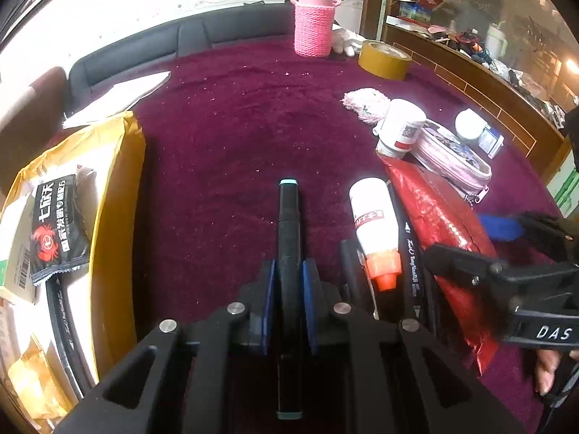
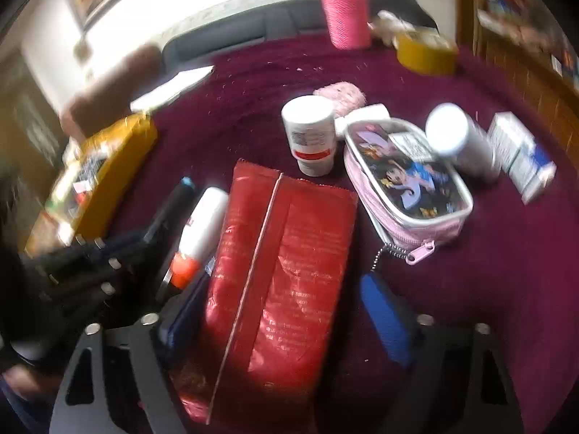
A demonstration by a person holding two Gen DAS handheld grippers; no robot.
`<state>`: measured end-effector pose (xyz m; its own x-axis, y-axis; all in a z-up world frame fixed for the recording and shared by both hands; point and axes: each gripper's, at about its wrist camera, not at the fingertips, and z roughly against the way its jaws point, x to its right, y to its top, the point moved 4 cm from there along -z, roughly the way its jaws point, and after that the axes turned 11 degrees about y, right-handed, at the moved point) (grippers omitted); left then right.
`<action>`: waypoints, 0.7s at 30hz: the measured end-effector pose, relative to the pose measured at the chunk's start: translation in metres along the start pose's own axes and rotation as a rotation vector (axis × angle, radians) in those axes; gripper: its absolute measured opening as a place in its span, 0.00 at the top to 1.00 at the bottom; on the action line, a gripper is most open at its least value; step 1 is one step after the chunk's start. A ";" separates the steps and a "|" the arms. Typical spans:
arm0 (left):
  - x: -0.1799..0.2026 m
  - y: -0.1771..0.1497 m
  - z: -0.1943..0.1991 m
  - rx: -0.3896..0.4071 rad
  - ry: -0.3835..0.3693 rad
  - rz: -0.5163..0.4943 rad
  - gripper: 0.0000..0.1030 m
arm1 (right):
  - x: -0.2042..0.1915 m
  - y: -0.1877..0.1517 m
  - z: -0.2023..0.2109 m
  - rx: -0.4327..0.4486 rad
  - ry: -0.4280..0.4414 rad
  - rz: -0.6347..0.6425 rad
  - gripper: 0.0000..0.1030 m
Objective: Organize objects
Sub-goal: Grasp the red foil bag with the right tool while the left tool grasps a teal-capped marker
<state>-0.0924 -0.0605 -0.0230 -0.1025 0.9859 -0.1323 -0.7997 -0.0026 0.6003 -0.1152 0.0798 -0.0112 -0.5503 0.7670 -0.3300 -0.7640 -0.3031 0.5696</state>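
Observation:
My left gripper (image 1: pixel 288 271) is shut on a black marker (image 1: pixel 288 217) with teal ends, which points away over the maroon cloth (image 1: pixel 235 126). In the right wrist view, which is blurred, the same marker (image 2: pixel 173 199) shows at the left. My right gripper (image 2: pixel 282 318) stands open astride a red foil packet (image 2: pixel 286 271); the left pad is at the packet's edge and a small gap shows at the right pad. In the left wrist view the right gripper (image 1: pixel 481 242) straddles the red packet (image 1: pixel 441 217). A white glue bottle (image 1: pixel 374 224) with an orange cap lies between marker and packet.
A yellow box (image 1: pixel 115 199) at the left holds a black sachet (image 1: pixel 58 224). A pink pencil case (image 2: pixel 409 177), white cup (image 2: pixel 311 133), white bottle (image 2: pixel 459 137) and blue-white carton (image 2: pixel 521 155) sit beyond the packet. A pink knitted flask (image 1: pixel 313 25) and tape roll (image 1: pixel 385 59) stand far back.

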 end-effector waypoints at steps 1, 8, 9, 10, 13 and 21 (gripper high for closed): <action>0.002 0.001 0.000 0.004 0.006 -0.007 0.86 | -0.004 -0.001 0.001 0.003 0.038 0.006 0.40; 0.002 0.000 0.000 0.015 0.023 0.001 0.87 | -0.002 0.002 0.013 0.059 0.063 0.000 0.56; 0.002 0.000 0.000 0.017 0.024 0.003 0.87 | -0.001 0.003 0.017 0.076 0.074 -0.007 0.56; 0.001 0.000 0.001 0.017 0.018 0.016 0.87 | 0.000 0.004 0.021 0.096 0.086 -0.017 0.56; -0.006 0.002 0.002 0.019 -0.004 0.059 0.87 | -0.003 0.008 0.029 0.136 0.139 -0.043 0.56; -0.011 0.007 0.013 0.062 -0.046 0.109 0.87 | -0.009 0.016 0.035 0.183 0.169 -0.062 0.56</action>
<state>-0.0892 -0.0695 -0.0073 -0.1583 0.9870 -0.0286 -0.7470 -0.1008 0.6571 -0.1106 0.0885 0.0274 -0.5648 0.6705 -0.4812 -0.7327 -0.1390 0.6663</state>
